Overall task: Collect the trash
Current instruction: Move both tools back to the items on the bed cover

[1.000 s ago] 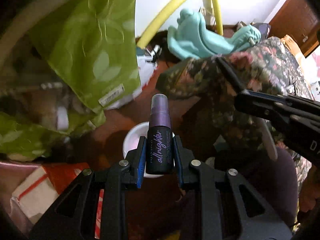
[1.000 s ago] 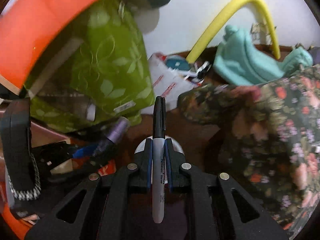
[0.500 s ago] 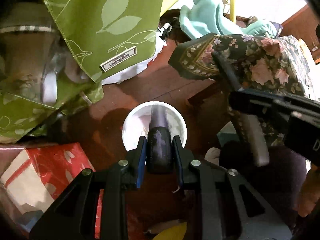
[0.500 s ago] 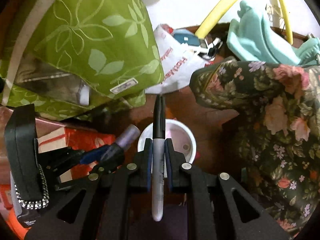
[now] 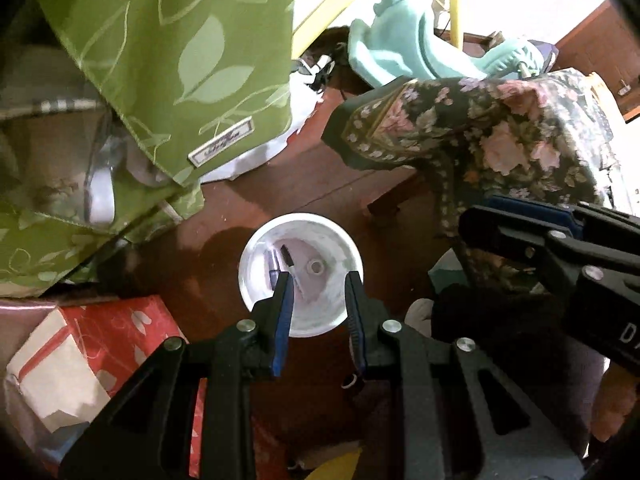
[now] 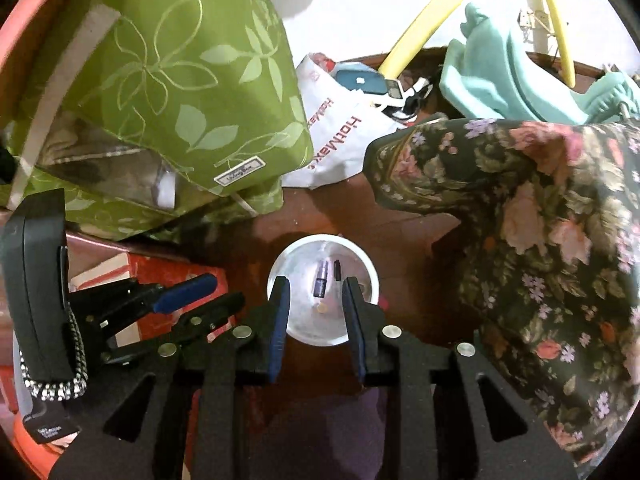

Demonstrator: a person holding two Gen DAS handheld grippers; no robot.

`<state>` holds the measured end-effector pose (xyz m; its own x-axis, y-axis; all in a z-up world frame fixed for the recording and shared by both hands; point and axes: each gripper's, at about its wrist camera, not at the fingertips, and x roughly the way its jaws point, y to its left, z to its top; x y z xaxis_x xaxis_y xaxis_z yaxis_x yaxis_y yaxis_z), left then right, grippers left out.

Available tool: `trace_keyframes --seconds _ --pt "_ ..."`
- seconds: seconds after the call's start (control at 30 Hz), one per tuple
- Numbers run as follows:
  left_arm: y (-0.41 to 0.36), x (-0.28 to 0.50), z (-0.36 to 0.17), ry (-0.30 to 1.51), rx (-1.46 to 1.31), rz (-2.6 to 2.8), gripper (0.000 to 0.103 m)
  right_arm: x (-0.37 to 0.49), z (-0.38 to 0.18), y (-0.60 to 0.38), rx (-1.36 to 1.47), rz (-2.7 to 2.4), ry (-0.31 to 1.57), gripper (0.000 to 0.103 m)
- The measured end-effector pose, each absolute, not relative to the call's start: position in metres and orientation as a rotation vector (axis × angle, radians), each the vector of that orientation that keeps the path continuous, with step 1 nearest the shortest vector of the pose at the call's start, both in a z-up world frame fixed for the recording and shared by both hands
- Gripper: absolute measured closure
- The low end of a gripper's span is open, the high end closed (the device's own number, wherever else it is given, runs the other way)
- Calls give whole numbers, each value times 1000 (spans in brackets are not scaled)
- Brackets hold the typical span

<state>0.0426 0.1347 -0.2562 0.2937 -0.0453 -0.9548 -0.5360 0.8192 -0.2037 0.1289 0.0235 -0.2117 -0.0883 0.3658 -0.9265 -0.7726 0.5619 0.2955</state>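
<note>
A white round bin point(image 5: 256, 256) point(image 6: 366, 264) stands on the brown floor below both grippers. A small purple spray bottle point(image 5: 273, 264) point(image 6: 321, 280) and a black marker point(image 5: 287, 257) point(image 6: 337, 270) lie inside it. My left gripper point(image 5: 316, 280) is open and empty, directly above the bin. My right gripper point(image 6: 314, 284) is open and empty, also above the bin. The right gripper shows at the right of the left wrist view point(image 5: 560, 240); the left gripper shows at the left of the right wrist view point(image 6: 168, 300).
A green leaf-print bag point(image 5: 180, 52) point(image 6: 180, 80) lies at the left. A floral cloth point(image 5: 500, 140) point(image 6: 540, 220) drapes at the right. A red gift box point(image 5: 100, 340) sits at the lower left. A white plastic bag point(image 6: 340, 140) and teal item point(image 6: 500, 80) lie behind.
Both grippers tipped down over the bin and opened. The spray bottle left my left gripper and the marker left my right gripper; both now lie in the bin.
</note>
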Motion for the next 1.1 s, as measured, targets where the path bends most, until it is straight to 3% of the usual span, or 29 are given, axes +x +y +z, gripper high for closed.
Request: trace_keyframes --seconds 0.67,1.0,1.07,1.1 --pt "24 111 -128 983 -323 219 78 175 -111 -119 -178 798 1041 79" --pt "-58 187 -105 965 -207 85 76 225 -87 -229 -100 590 948 78" --pt "-72 204 -107 974 -206 55 67 238 -90 -247 -84 544 971 67" --pt "-78 210 -107 976 -205 47 61 246 -93 -258 -67 526 980 52"
